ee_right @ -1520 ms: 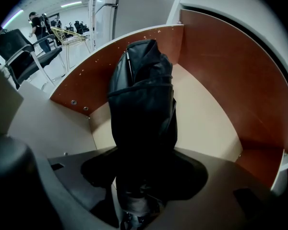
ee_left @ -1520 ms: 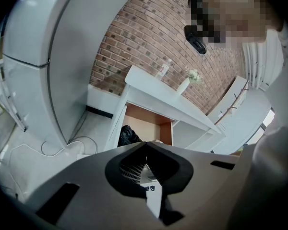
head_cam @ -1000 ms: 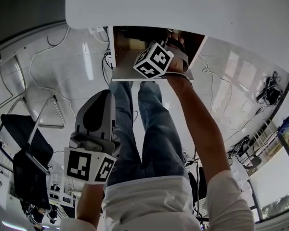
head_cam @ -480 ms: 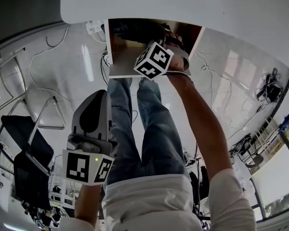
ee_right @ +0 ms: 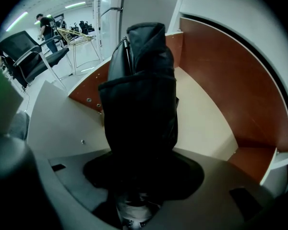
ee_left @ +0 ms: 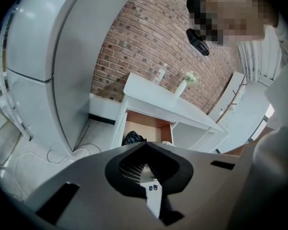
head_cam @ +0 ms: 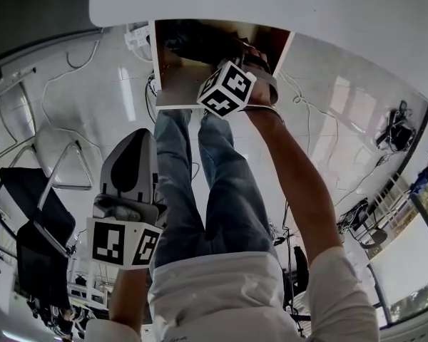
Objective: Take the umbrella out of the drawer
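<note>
Open drawer (head_cam: 172, 84) beneath the white worktop (head_cam: 271, 6), seen from above, with inner walls of red-brown board and a pale floor. Inside it lies the umbrella (ee_right: 139, 104), still within the drawer's walls. The right claw (head_cam: 246, 59) reaches steeply down into the drawer; its jaws have just been closing with the umbrella between them, and they now grip it at its near end. In the right gripper view the umbrella rises straight out from the jaws. It is black and folded short, and its matt fabric sleeve is creased by a cross-fold at mid-length and slack at its open far end. That far end points toward the drawer's left inner wall; whether the umbrella touches the floor cannot be told. The left claw (head_cam: 132, 166) hangs well apart from the drawer, beside the person's leg, jaws drawn together on nothing. On the worktop, in the left gripper view, a slim white vase (ee_left: 181, 88) holds a pale sprig
</note>
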